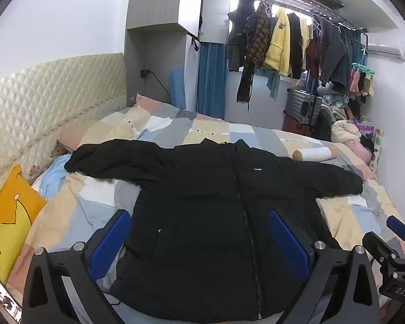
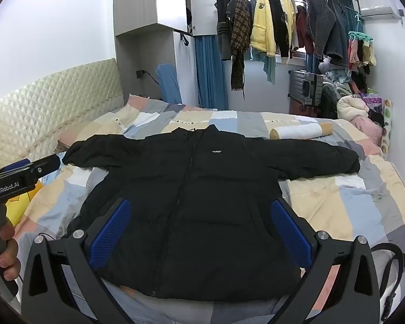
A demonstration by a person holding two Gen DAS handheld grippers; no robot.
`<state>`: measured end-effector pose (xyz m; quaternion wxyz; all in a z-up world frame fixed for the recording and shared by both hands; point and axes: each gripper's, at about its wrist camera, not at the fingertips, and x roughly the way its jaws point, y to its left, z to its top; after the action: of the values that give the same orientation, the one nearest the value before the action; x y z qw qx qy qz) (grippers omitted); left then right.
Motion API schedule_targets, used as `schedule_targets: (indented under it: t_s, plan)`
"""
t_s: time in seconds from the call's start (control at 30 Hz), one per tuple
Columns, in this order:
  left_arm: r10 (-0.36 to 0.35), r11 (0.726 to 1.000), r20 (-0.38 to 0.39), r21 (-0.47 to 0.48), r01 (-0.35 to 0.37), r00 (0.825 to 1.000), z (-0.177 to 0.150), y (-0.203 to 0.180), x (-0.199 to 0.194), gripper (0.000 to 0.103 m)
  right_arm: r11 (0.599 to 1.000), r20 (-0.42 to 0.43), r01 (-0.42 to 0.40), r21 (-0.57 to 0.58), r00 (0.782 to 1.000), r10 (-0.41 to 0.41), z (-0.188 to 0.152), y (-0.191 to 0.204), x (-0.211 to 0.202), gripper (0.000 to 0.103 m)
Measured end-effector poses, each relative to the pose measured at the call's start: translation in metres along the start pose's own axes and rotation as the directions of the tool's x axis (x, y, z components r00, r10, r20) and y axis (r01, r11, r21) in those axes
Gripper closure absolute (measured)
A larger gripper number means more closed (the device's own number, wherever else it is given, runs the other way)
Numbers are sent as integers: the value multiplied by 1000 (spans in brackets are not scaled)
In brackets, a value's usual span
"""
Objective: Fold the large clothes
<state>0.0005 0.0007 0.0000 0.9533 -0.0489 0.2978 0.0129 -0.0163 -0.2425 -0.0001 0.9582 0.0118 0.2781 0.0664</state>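
The bed [image 1: 351, 216] carried the black jacket [image 1: 202, 202], spread flat, zipped, sleeves out to both sides. It looked puffy, soft and bulky, so I judged a sleeve cuff the best hold. My left gripper [image 1: 199, 245] and right gripper [image 2: 202, 236] hung spread, empty.

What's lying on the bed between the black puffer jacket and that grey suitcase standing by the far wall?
A white roll with tan ends lies on the patchwork quilt, just beyond the black puffer jacket and before the grey suitcase. Both wrist views show it.
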Motion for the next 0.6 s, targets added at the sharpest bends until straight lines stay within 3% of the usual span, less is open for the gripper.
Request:
schedule_targets:
  t_s: [0.6]
  plan:
    - [-28,999,0,21,28,1000,-2,-3,-3,0,1000,-5,10,2,1000,-10,-4,-3,1,0]
